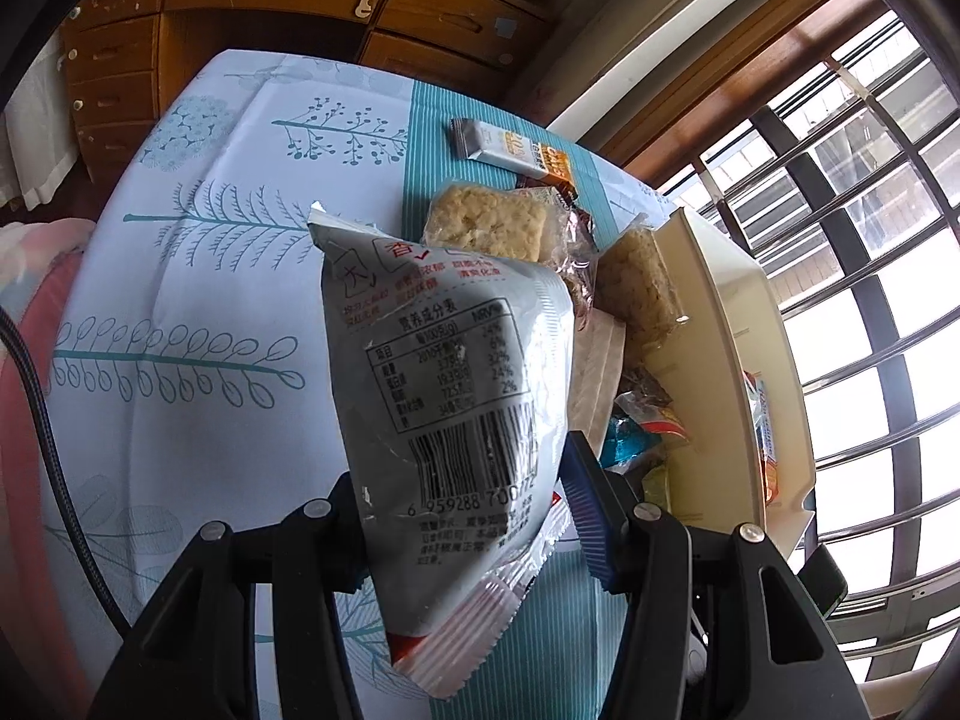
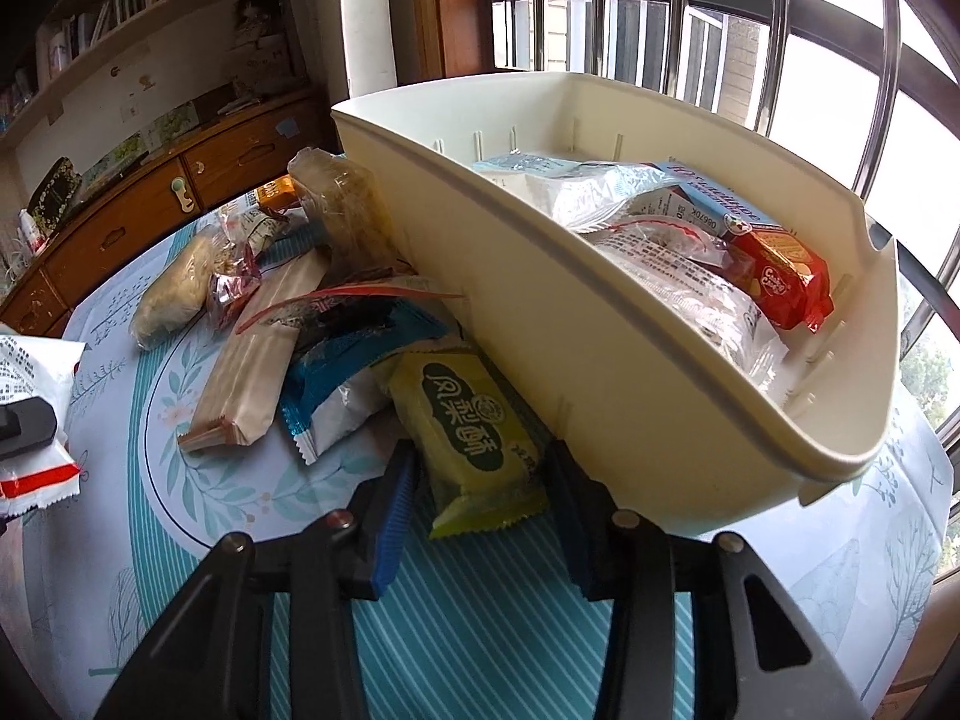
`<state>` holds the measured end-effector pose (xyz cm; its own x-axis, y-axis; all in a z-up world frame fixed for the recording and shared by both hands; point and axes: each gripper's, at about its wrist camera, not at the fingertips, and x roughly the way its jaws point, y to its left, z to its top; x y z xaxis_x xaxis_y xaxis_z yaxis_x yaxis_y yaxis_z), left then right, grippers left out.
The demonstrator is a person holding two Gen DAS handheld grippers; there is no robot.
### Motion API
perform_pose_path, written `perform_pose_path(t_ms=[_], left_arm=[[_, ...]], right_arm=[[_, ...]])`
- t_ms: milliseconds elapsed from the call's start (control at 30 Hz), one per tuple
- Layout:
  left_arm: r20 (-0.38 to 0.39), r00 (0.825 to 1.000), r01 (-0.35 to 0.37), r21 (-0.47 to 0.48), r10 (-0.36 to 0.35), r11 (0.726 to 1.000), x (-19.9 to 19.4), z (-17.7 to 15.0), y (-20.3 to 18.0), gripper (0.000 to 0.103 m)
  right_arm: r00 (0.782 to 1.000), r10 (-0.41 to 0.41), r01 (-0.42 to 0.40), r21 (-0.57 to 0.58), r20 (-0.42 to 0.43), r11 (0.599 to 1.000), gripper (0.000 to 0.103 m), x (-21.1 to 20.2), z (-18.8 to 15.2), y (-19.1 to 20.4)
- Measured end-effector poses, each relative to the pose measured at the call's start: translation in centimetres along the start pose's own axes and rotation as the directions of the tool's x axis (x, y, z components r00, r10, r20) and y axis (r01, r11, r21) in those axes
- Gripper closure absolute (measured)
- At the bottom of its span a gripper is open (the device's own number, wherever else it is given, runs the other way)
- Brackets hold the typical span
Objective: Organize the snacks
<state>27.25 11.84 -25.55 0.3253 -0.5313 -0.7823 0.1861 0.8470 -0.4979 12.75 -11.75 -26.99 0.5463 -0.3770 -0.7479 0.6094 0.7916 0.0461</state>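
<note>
Between the left fingers [image 1: 384, 516], pinched, a grey snack packet [image 1: 444, 384] stands lengthwise, barcode end nearest.

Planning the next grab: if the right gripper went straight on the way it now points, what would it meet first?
The right gripper already has the yellow-green pastry packet between its fingers, so that comes first. Beyond it probably lies the blue-and-white packet, or the cream bin wall; depth is unclear.

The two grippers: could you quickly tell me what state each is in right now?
Left gripper: closed on the white snack packet.
Right gripper: jaws straddle the yellow-green packet; grip unclear.
</note>
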Motion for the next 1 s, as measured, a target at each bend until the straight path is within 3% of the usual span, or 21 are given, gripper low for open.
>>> perform_pose_path(t_ms=[200, 400, 700, 800, 1000], left_arm=[[0.053, 0.999, 0.013, 0.003, -0.013, 1.000, -1.1, 0.5, -2.3, 0.051], [0.099, 0.995, 0.026, 0.017, -0.028, 1.000, -2.2, 1.0, -5.5, 0.051], [0.192, 0.981, 0.023, 0.052, -0.033, 0.998, -3.7, 1.3, -10.7, 0.051], [0.218, 0.975, 0.036, 0.059, -0.048, 0.998, -3.9, 1.3, -12.6, 0.051], [0.237, 0.968, 0.065, 0.085, -0.084, 0.994, -3.1, 1.1, -16.5, 0.051]], right_arm=[[0.995, 0.089, -0.091, -0.043, -0.044, 0.995, 0.063, -0.9, -0.2, -0.4], [0.977, 0.192, -0.200, -0.092, -0.095, 0.975, 0.063, -2.2, -0.4, -0.9], [0.922, 0.367, -0.384, -0.163, -0.125, 0.909, 0.063, -5.0, 1.6, -3.2], [0.892, 0.433, -0.450, -0.173, -0.128, 0.876, 0.063, -6.4, 2.9, -4.5], [0.865, 0.498, -0.497, -0.243, -0.062, 0.833, 0.063, -8.4, 5.6, -7.2]])
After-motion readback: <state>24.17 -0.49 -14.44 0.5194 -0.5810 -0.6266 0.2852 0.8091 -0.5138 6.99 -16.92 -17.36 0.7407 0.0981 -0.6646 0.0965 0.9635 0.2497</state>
